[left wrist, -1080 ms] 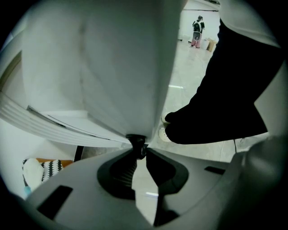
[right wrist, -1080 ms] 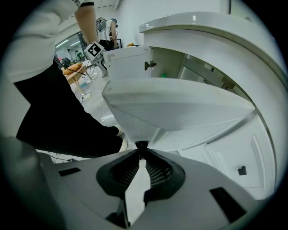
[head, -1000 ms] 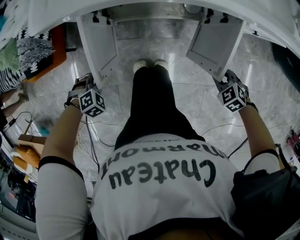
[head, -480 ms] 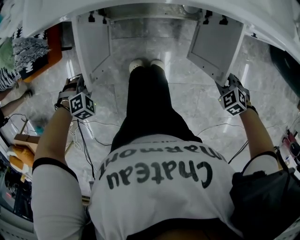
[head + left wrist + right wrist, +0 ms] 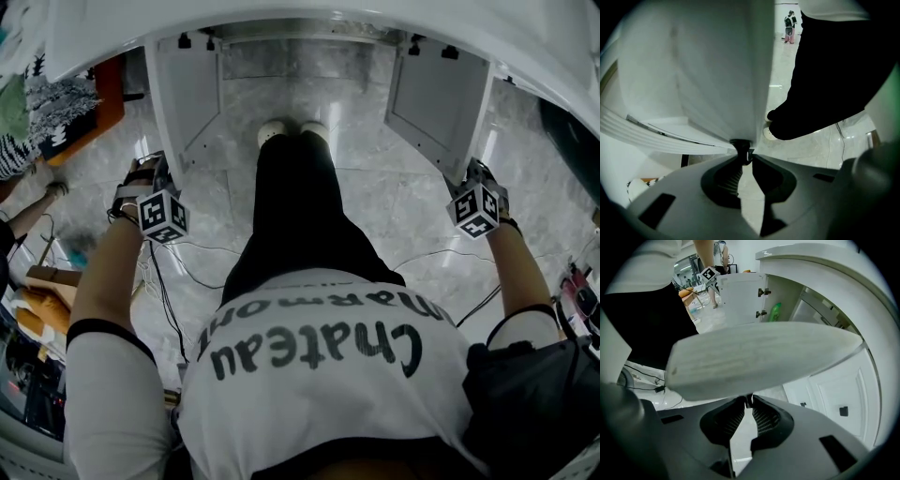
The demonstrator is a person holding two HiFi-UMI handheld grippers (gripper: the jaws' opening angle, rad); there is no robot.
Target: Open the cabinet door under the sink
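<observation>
left gripper point(image 5: 742, 149): on my feed the tongs are pinched narrow on the free edge of the left cabinet door point(image 5: 184, 98), with the pads right on that thin white edge

right gripper point(image 5: 749, 399): same deal, tongs nearly together and nipping the bottom edge of the right cabinet door point(image 5: 439, 98)

left cabinet door: hangs from its hinges at the cabinet's left side and is swung well out over the floor point(image 5: 375, 197), so I'm looking at its inner face

right cabinet door: hinged at the cabinet's right side and also swung wide, a mirror of the other one, so the space under the sink is open between them

marker cubes: the left one point(image 5: 163, 216) sits just below the left door's free edge and the right one point(image 5: 476, 209) just below the right door's

person: standing square between the two doors in black trousers point(image 5: 300, 216) and a white printed shirt point(image 5: 319, 375), with white shoes point(image 5: 292, 130) at the cabinet's open front and an arm out to each door

inside the cabinet: the right gripper view catches a green bottle point(image 5: 774, 312) near the left side, but I can't make out much else in there

floor: pale glossy marble, with dark cables point(image 5: 187, 272) trailing across it below the left gripper
</observation>
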